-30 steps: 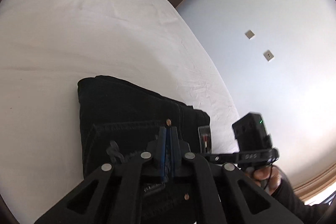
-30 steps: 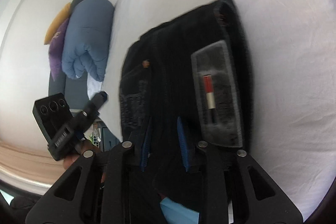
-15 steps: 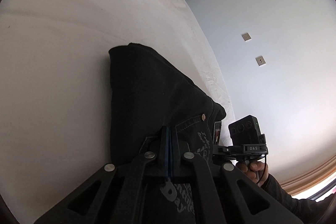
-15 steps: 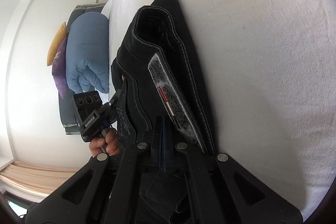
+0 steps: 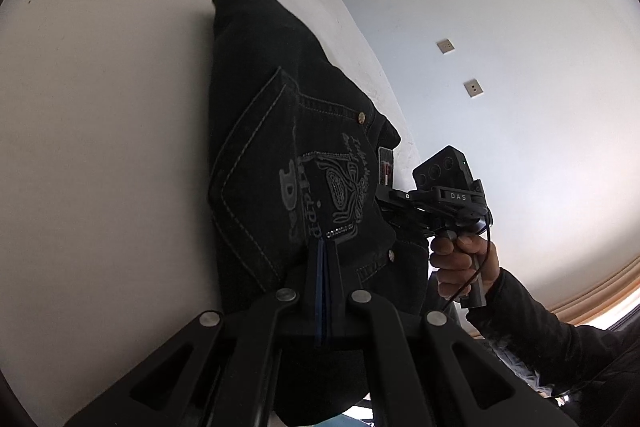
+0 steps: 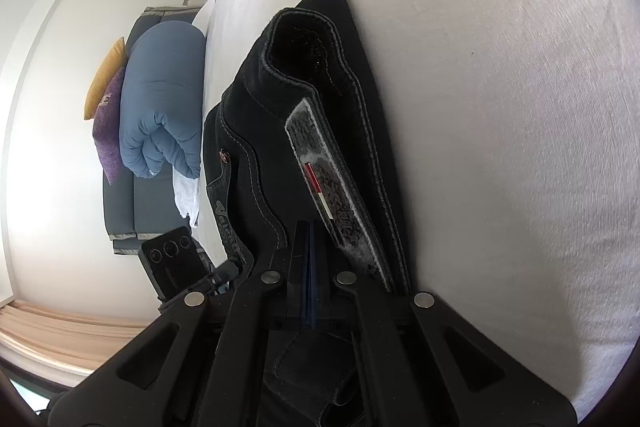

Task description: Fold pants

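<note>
The black jeans (image 5: pixel 280 131) hang folded above the white bed (image 5: pixel 100 107), held up by their waist end. My left gripper (image 5: pixel 323 247) is shut on the jeans at the embroidered back pocket. My right gripper (image 6: pixel 306 231) is shut on the jeans (image 6: pixel 280 131) next to the grey waistband label (image 6: pixel 332 195). The right gripper also shows in the left wrist view (image 5: pixel 404 199), at the waistband's far corner. The lower folded end of the jeans rests against the sheet.
A rolled blue duvet (image 6: pixel 164 103) with purple and yellow cushions lies on a grey sofa beyond the bed's edge. The white sheet (image 6: pixel 500 107) stretches wide around the jeans. A pale wall with two switch plates (image 5: pixel 472 87) stands beyond the bed.
My right gripper went from open to shut on the jeans. Both grippers then lifted the waist end, so the jeans went from lying flat to hanging upright.
</note>
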{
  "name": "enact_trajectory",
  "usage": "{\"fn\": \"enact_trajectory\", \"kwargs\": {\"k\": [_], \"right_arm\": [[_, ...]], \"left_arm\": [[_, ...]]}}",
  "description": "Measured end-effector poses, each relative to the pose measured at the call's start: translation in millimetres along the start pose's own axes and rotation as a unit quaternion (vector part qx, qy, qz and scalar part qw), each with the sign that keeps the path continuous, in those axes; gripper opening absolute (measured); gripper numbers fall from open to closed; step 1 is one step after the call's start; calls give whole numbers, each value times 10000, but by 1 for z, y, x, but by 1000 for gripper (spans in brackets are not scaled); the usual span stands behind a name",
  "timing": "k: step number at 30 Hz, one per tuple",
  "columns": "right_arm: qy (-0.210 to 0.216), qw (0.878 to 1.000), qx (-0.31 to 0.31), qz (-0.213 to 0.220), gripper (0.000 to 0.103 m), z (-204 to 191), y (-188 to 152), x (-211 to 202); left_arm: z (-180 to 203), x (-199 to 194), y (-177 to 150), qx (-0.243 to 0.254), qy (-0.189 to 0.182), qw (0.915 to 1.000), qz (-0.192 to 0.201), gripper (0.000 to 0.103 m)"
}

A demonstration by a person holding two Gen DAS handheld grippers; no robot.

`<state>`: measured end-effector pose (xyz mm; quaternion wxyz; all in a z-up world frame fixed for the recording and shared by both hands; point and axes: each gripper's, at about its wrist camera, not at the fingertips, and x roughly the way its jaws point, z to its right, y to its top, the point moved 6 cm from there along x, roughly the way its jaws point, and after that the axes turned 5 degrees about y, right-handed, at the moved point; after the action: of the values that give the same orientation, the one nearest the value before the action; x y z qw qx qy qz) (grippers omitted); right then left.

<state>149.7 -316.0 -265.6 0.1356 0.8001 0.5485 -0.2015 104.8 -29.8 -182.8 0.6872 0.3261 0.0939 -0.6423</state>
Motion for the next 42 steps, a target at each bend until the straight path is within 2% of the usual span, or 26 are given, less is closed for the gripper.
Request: {"fn": "enact_trajectory", "kwargs": {"k": [6,12,16,18,20,23,26,30,33,34,35,36,37,38,39,40,41,42], "right_arm": [[-46,10000,-35,38,0,0,-3,2],[-71,9999,-101,56,0,-3,-6,5],[-198,9997,-171,37,0,-23,-19,-5],[-115,9991,-402,-27,4,-35,-36,-10],[-135,9985,-517,-87,4,-34,-53,-11],[25,9992,-400,0,2,-19,-67,-9],[115,9988,-470,122,0,-11,-67,-7],[13,9977,-669,43,0,-12,-66,-2],[-62,9977,-674,-53,0,-22,-68,-6],[-91,9973,-728,-17,2,-30,-68,-12],[34,9966,-812,119,11,-42,-67,-23],[223,9952,-914,267,13,-51,-66,-35],[423,9927,-1033,451,16,-62,-65,-48],[499,9901,-1121,676,31,-68,-63,-61],[424,9888,-1124,887,64,-70,-58,-71],[310,9882,-1066,1052,78,-67,-53,-78],[203,9881,-989,1157,83,-62,-47,-81],[91,9900,-860,1117,83,-55,-40,-80]], "left_arm": [[-5,10,-2,64,431,9990,32,5],[-8,9,-1,90,417,9990,114,6],[23,-15,-3,326,351,9983,325,1],[30,-10,-16,527,520,9972,136,1],[27,4,-30,713,802,9942,-101,4],[12,11,-31,282,601,9978,-31,6],[14,16,-31,518,787,9955,-44,6],[6,17,-27,253,526,9983,-35,7],[20,0,-23,383,651,9971,44,5],[30,-15,-19,509,647,9964,225,5],[37,-27,-15,565,590,9959,400,18],[45,-42,-8,588,431,9953,635,29],[48,-56,0,559,335,9944,831,59],[46,-66,10,475,437,9929,996,80],[41,-72,19,429,550,9914,1107,81],[37,-73,25,424,614,9911,1102,81],[27,-71,33,384,842,9905,1019,80],[16,-65,38,280,1142,9892,874,80]]}}
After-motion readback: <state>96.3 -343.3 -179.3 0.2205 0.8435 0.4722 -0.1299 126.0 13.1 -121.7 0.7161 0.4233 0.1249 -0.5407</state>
